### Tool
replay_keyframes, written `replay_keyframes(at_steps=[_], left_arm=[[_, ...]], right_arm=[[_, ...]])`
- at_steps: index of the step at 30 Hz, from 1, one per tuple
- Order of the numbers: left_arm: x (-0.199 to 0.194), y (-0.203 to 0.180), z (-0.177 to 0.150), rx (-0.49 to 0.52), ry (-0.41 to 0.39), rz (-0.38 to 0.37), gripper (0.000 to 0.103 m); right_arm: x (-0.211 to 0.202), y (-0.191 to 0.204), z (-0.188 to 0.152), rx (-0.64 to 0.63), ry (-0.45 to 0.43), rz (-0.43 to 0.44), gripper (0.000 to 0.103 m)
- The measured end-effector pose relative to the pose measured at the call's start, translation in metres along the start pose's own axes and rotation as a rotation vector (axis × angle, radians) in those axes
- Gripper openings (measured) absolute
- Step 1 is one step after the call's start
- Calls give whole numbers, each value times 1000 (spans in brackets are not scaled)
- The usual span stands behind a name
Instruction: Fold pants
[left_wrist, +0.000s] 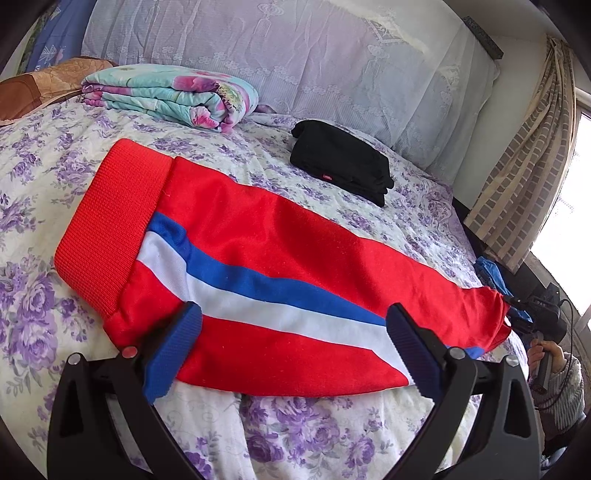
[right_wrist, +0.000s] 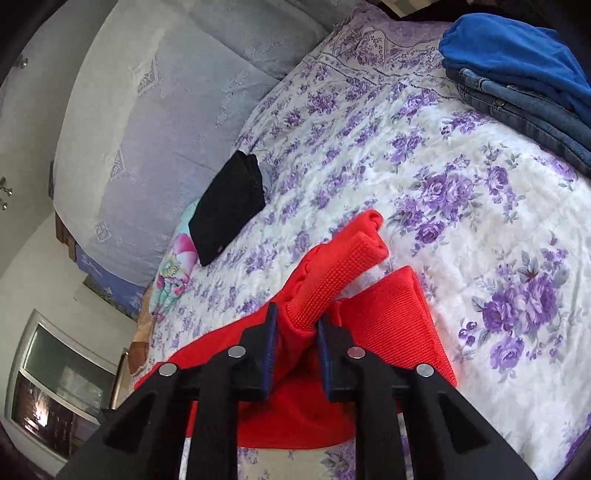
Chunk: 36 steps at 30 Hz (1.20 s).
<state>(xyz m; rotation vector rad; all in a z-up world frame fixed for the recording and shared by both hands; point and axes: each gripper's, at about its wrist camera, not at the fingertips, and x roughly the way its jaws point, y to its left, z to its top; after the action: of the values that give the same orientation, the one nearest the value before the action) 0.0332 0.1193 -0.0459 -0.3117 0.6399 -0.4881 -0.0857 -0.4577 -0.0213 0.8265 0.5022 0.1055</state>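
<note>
Left wrist view: red pants (left_wrist: 280, 266) with a blue and white side stripe lie flat across the floral bedspread (left_wrist: 44, 177), ribbed waistband at far left, leg end reaching the right bed edge. Left gripper (left_wrist: 295, 347) hovers over the near edge of the pants, jaws wide, nothing between the pads. Folded black garment (left_wrist: 341, 166) sits well apart behind, a rolled floral quilt (left_wrist: 173, 96) further back. At far right the person's hand (left_wrist: 550, 354) holds the other tool at the leg end.

Right wrist view: right gripper (right_wrist: 297, 350) has narrow jaws pinching a bunch of the red pants (right_wrist: 332, 273), ribbed fabric standing up between the pads. A second ribbed cuff lies just beside, not in the grip. Stack of blue folded clothes (right_wrist: 517, 70) sits at the top right.

Risks: only one leg end looks pinched, so carrying it over would likely leave the other cuff behind and skew the fold. The grip is on a bunched edge, so it could slip. With the left jaws not pinning anything, the whole garment may drag across the bedspread.
</note>
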Motion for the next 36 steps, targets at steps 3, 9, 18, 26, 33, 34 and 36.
replay_keyframes(at_steps=[3,9,18,26,33,34,36], left_arm=[[0,0,0,-5,-3,-7,97],[-2,1,0,-9,-8,-17,97],[-2,1,-1,-9,-4,-14,97],[-2,0,-1,-6,-1,-4,97],[-2,0,-2,-7,-1,-4,97],[-2,0,-2,-8,1,0,97],[-3,-1,-1,-18,11,22,97]], right_arm=[[-26,19,4,-21,-24,77,18],[-23,-27,-12,38,94,-107,18],[-56,18,-4,-195,-56,-288,41],[-1,100,-52,-603,55,-210,40],[37,40,-80,-533,259,-220,34],[34,37,-75,-493,259,-216,27],[24,41,-69,-436,220,-210,30]])
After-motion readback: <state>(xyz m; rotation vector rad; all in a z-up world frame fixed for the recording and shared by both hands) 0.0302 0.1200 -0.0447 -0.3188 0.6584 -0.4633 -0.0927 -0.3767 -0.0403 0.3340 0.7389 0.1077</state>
